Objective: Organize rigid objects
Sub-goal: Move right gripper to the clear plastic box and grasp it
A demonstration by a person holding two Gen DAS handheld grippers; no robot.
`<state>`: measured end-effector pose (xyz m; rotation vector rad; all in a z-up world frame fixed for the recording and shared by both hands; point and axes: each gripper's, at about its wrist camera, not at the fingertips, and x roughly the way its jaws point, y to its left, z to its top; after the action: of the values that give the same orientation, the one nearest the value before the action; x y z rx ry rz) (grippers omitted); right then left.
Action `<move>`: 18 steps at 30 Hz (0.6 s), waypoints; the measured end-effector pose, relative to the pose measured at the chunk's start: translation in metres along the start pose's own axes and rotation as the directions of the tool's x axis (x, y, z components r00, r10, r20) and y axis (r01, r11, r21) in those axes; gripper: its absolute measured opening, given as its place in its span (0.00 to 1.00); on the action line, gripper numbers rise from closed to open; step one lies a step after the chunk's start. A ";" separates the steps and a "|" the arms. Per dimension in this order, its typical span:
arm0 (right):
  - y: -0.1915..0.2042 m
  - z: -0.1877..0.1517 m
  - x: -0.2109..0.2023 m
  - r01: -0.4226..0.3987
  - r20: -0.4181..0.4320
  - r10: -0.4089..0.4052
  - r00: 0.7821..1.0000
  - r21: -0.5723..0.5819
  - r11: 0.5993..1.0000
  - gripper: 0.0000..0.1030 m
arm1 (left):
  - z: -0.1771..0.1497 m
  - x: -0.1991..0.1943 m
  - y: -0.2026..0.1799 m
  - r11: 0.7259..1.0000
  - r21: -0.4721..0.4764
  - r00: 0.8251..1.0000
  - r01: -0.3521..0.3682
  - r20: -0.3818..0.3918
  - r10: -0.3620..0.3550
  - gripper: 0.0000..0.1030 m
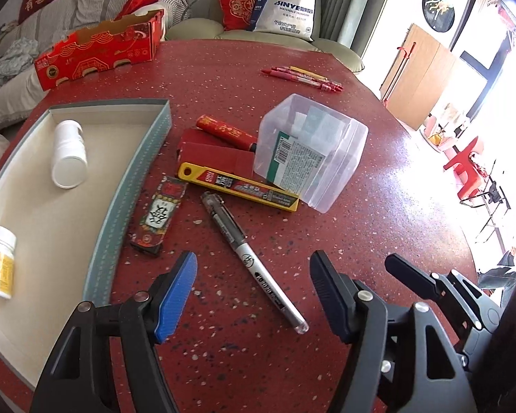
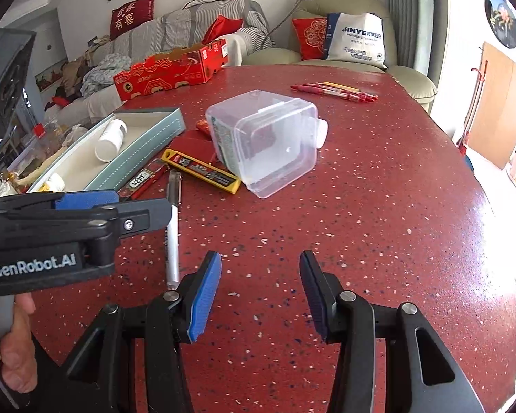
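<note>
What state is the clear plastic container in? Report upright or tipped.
Tipped: the clear plastic container lies on its side, leaning on the yellow blade case.

Both views ride the hand-held grippers, angled steeply down at the red speckled table [image 1: 378, 206] from close above, facing the sofa [image 2: 344, 55]. The left wrist view sits beside the grey-blue tray [image 1: 134, 186]; the right wrist view looks from its right. Both share the silver pen [image 1: 254, 261] and the clear plastic container [image 2: 268, 141]
</note>
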<state>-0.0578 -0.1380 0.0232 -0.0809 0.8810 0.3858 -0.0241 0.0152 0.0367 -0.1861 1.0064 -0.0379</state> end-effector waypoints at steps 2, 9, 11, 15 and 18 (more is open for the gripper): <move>-0.008 -0.003 -0.002 0.005 -0.001 -0.005 1.000 0.014 1.000 0.48 | 0.002 0.011 -0.007 1.000 -0.009 1.000 -0.009 -0.020 0.009 0.64; -0.033 -0.003 -0.002 -0.001 0.001 0.001 1.000 0.064 0.998 0.48 | 0.003 0.028 -0.012 0.996 -0.027 0.996 -0.082 -0.023 0.082 0.47; -0.037 0.003 -0.001 -0.016 0.003 0.016 1.000 0.068 0.998 0.48 | 0.003 0.028 -0.011 0.992 -0.036 0.993 -0.118 -0.013 0.118 0.47; -0.038 0.025 0.003 -0.035 -0.003 0.035 0.999 0.011 0.999 0.50 | 0.000 0.029 -0.011 0.989 -0.036 0.990 -0.140 0.010 0.140 0.45; -0.036 0.045 0.009 -0.101 0.022 0.102 0.995 -0.054 0.993 0.82 | -0.003 0.028 -0.010 0.988 -0.016 0.988 -0.154 0.023 0.154 0.38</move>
<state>-0.0063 -0.1583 0.0419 -0.0796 0.8528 0.5043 -0.0108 0.0016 0.0136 -0.1212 0.9947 0.1121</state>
